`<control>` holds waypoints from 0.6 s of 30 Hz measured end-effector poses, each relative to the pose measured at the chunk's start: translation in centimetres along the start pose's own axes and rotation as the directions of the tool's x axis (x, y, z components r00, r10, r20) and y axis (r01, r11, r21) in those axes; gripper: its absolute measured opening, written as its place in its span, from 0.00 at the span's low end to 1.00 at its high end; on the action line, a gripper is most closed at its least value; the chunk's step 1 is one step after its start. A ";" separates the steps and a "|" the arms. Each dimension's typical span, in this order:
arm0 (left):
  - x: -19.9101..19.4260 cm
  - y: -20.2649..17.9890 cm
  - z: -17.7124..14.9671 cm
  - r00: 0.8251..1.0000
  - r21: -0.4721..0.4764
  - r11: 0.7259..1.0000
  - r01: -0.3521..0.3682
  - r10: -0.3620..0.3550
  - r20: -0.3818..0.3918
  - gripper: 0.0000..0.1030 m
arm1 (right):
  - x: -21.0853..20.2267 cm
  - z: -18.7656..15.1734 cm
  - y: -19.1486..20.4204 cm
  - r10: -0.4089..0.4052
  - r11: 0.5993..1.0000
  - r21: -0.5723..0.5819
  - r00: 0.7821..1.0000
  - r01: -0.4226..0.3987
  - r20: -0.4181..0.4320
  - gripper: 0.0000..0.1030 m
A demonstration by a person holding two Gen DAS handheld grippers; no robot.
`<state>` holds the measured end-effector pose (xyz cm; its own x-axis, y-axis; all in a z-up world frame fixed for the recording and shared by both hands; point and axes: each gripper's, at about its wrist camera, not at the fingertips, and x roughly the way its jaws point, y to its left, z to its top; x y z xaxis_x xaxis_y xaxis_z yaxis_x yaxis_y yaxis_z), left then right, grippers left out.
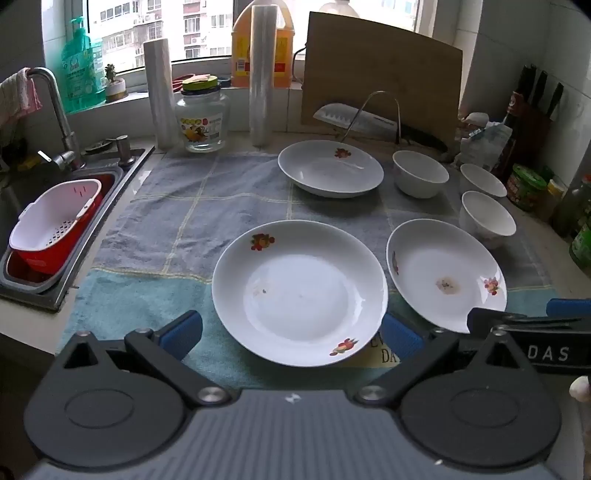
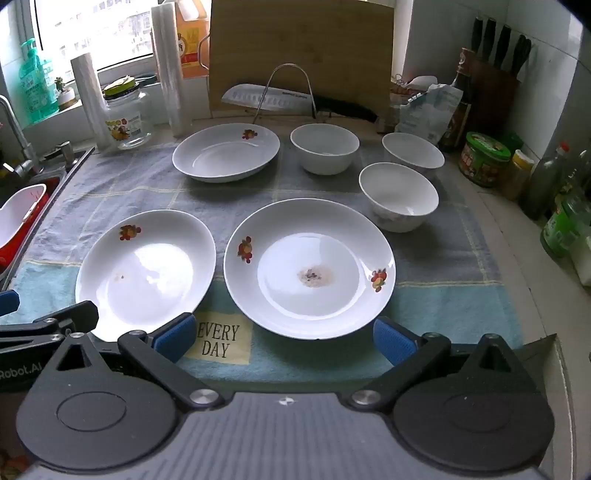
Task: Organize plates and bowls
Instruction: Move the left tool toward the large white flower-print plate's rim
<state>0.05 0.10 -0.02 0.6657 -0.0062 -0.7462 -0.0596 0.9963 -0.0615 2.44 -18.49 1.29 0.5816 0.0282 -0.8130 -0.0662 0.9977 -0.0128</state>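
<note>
Daylight is pouring from the window (image 1: 159, 33), glaring off the plates (image 2: 310, 273); fisheye distortion is bending and darkening the edges.

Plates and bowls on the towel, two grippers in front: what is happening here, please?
A person holds a gripper in each hand over a kitchen counter. The left gripper and the right gripper are both open and hold nothing. Three plates lie on the towel: the left plate, the right plate with a small stain in its middle, and the far plate. Three bowls stand apart at the back right. Nothing is stacked yet, so the sorting has not begun.
</note>
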 end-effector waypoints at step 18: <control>-0.2 -0.7 0.1 1.000 0.012 1.000 -0.003 0.003 0.013 0.99 | -0.2 0.1 -0.5 0.001 1.000 0.006 1.000 -0.001 0.014 1.00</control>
<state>0.02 -0.58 0.22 0.6750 -0.0026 -0.7378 -0.0529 0.9973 -0.0518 2.49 -19.02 1.50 0.5926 0.0300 -0.8049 -0.0618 0.9981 -0.0083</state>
